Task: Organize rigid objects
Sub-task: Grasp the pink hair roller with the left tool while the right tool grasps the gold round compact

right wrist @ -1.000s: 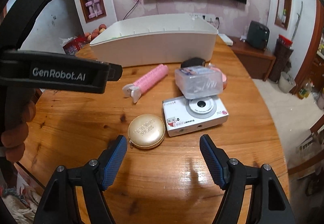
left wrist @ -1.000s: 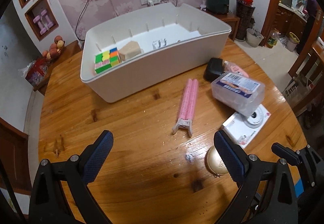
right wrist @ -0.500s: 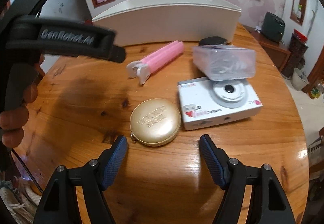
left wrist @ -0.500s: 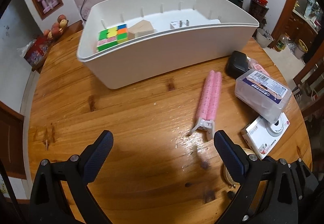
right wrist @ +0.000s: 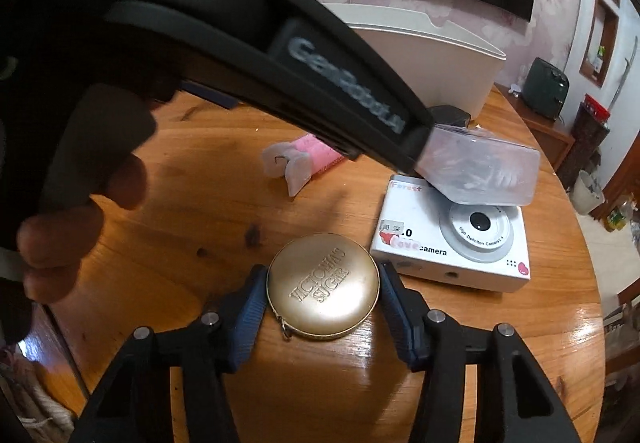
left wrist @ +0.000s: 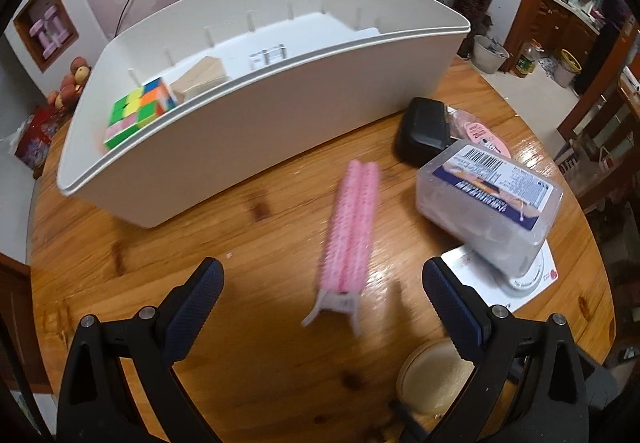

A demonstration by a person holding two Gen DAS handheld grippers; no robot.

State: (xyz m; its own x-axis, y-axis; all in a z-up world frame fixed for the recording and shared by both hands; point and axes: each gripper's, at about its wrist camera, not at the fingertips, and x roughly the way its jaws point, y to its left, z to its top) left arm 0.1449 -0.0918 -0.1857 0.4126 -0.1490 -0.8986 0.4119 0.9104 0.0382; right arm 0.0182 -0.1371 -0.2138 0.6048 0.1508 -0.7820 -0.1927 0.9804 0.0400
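**Right gripper closes on the gold case; left gripper wide above the pink clip**

In the right wrist view, the right gripper (right wrist: 323, 293) has just been closing, and its blue pads (right wrist: 394, 303) now sit against both sides of the round gold metal case embossed with lettering (right wrist: 323, 293), which rests on the round wooden table (right wrist: 180, 223). Just beside the case lies a white compact camera (right wrist: 448, 243), with a clear plastic box (right wrist: 480, 171) propped on its far edge. The left gripper's black body crosses this view, held by a hand (right wrist: 76, 203), and hides most of the pink clip.

The left wrist view shows that clip in full: a long pink bristled hair clip with a white handle (left wrist: 352, 227), lying between and ahead of the left gripper (left wrist: 322, 297), whose jaws stand wide and empty. Only here is the inside of the large white plastic bin (left wrist: 240, 123) visible, holding a multicoloured puzzle cube (left wrist: 138, 111) and a tan wooden block (left wrist: 202, 77). A black case (left wrist: 424, 131) lies beside the bin.
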